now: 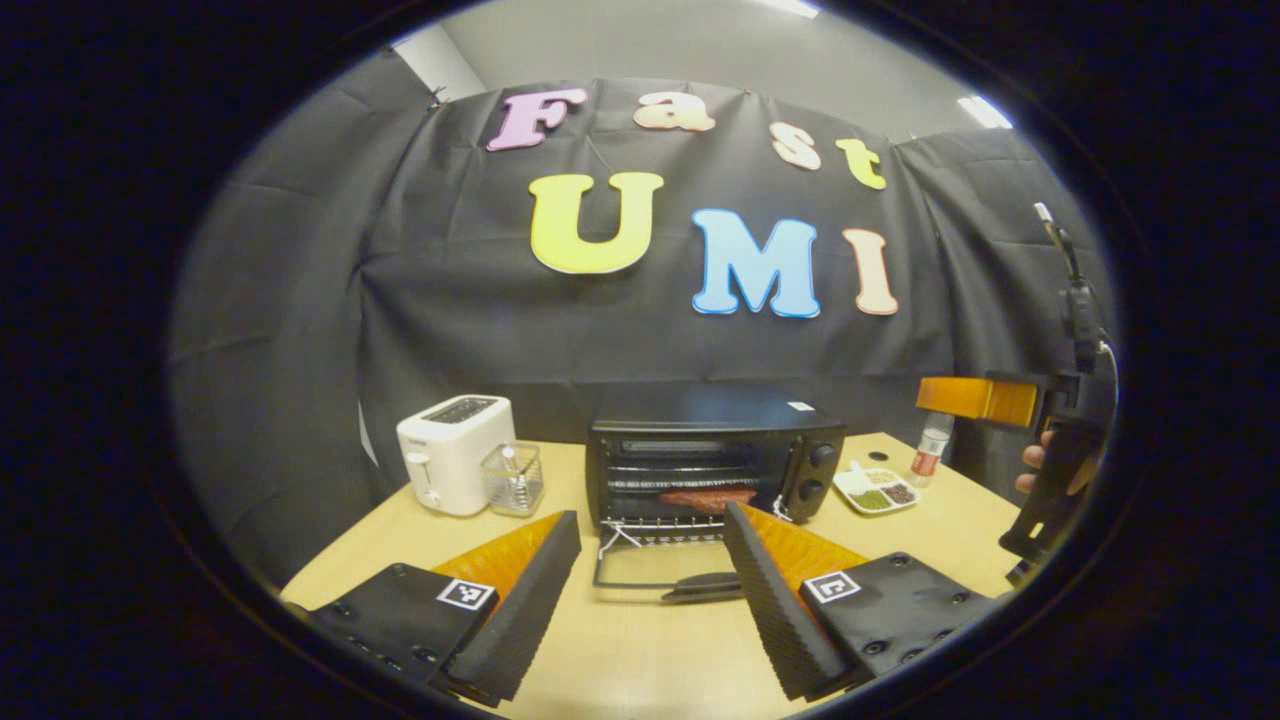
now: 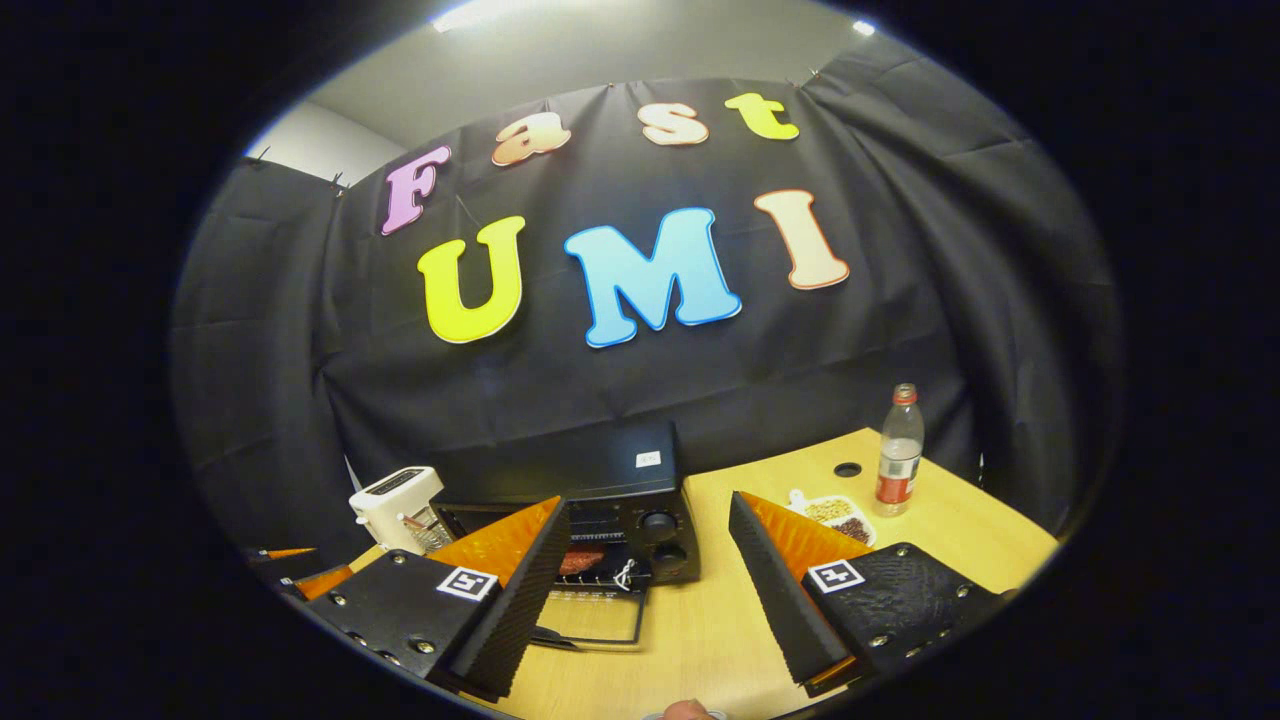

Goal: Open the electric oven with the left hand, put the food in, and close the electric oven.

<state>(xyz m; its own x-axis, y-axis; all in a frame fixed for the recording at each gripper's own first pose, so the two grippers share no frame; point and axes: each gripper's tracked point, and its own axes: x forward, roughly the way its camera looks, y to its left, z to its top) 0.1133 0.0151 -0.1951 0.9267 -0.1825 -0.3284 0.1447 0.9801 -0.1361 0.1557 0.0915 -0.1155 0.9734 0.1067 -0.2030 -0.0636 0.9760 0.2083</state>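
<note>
The left hand-held gripper (image 1: 650, 590) has its fingers spread wide and holds nothing. Directly ahead of it, between the two fingers and low on the surface (image 1: 640, 660), lies the dropped-open oven door (image 1: 660, 575). Its dark handle (image 1: 705, 587) runs crosswise to the fingers, just beside the right finger's inner face; I cannot tell whether they touch. Beyond the door stands the electric oven (image 1: 715, 465), cavity facing this hand-held gripper, with the food (image 1: 708, 497), a reddish slab, already lying on the rack inside.

The right hand-held gripper (image 2: 650, 590) is also spread wide and empty. From it the oven sits ahead and to the left, and in the left gripper view this tool hangs raised, well off to the right (image 1: 1060, 450).

Judging by this, closing is what remains. The left hand-held gripper is the nearer one and squarely lined up. The move should be a scoop under the door's front edge, swinging it up and away toward the cavity.
</note>
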